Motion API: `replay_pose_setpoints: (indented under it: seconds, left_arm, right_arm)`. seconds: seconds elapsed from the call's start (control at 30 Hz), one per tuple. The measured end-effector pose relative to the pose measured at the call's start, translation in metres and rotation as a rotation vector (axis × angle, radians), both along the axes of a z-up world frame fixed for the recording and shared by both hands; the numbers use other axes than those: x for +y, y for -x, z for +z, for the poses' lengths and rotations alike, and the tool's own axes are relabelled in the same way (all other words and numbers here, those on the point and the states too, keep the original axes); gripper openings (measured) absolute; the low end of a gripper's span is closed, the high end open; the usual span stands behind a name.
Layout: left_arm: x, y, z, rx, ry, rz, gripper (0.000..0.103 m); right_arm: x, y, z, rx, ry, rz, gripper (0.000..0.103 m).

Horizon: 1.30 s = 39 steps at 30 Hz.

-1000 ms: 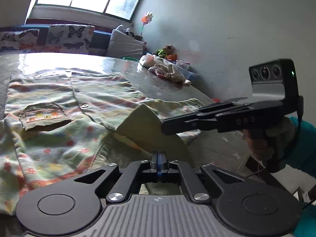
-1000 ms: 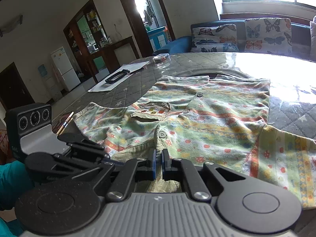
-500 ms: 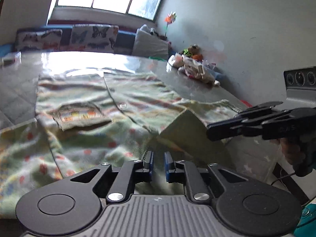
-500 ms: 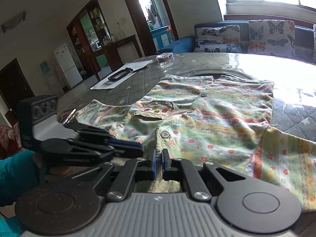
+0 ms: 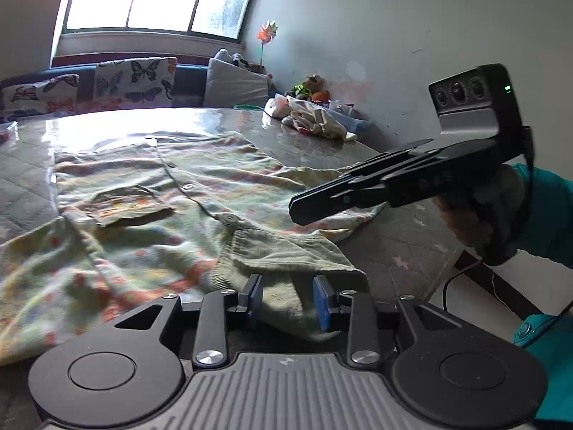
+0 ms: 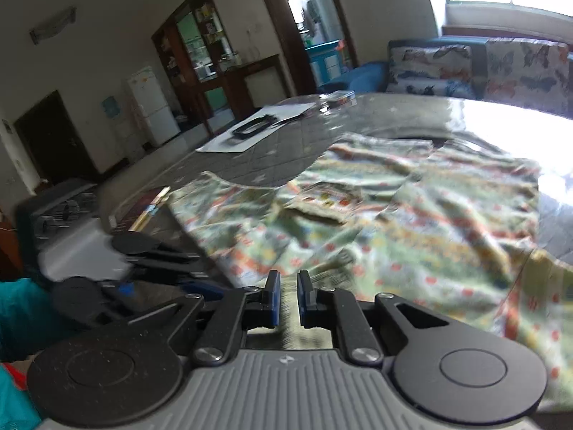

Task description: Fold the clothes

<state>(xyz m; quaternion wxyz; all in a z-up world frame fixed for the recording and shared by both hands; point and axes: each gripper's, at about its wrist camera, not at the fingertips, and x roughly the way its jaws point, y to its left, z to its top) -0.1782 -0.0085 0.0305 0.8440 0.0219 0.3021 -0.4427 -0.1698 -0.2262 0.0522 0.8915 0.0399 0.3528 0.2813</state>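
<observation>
Quilted tabletop (image 5: pixel 412 251), shirt hem (image 5: pixel 286 258) near edge

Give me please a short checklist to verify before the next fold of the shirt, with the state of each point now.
1. Left gripper let go: ok, jaws opening, pads off the turned-up hem.
2. Right gripper let go: cannot tell, jaws opening, ribbed cloth between them.
3. Shirt lies flat: not ok, wrinkled.
4. Buttons face up: ok.
5. Table edge free: not ok, hem reaches it.
</observation>
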Motion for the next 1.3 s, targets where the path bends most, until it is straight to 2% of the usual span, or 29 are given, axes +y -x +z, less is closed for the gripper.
replay_pose_setpoints:
  seconds: [0.1, 0.27, 0.37, 0.43, 0.47, 0.53, 0.6, 0.67, 0.83, 0.97, 1.3]
  left_arm:
    - [0.015, 0.0, 0.006, -0.01, 0.009, 0.061, 0.04]
    - [0.036, -0.004, 0.01, -0.013, 0.012, 0.182, 0.043]
    - [0.054, -0.007, 0.012, -0.01, 0.02, 0.281, 0.048]
    - [0.068, -0.012, 0.012, 0.003, 0.026, 0.375, 0.049]
    - [0.075, -0.015, 0.012, 0.014, 0.03, 0.429, 0.049]
    - [0.092, -0.022, 0.013, 0.04, 0.038, 0.54, 0.05]
    - [0.106, -0.032, 0.012, 0.05, 0.025, 0.665, 0.051]
    - [0.122, -0.039, 0.012, 0.054, 0.011, 0.783, 0.055]
    - [0.151, -0.056, 0.011, 0.062, -0.022, 1.002, 0.061]
    - [0.167, -0.066, 0.008, 0.095, -0.036, 1.101, 0.065]
    - [0.181, -0.071, 0.0, 0.148, -0.033, 1.22, 0.066]
  right_arm:
    - [0.006, -0.009, -0.01, 0.005, 0.037, -0.013, 0.01]
    - [0.023, -0.011, -0.032, 0.015, 0.157, 0.015, 0.01]
    - [0.031, -0.005, -0.025, -0.029, 0.195, 0.036, 0.01]
    - [0.035, -0.004, -0.022, -0.054, 0.195, 0.043, 0.013]
    - [0.038, -0.004, -0.022, -0.055, 0.199, 0.049, 0.018]
    - [0.044, -0.007, -0.03, -0.027, 0.221, 0.064, 0.021]
    - [0.046, -0.005, -0.034, -0.035, 0.227, 0.064, 0.023]
    - [0.045, -0.004, -0.033, -0.025, 0.209, 0.057, 0.03]
    - [0.042, -0.001, -0.028, -0.039, 0.205, 0.045, 0.042]
    - [0.039, 0.002, -0.025, -0.055, 0.193, 0.023, 0.05]
    - [0.026, 0.002, -0.031, -0.025, 0.178, -0.046, 0.054]
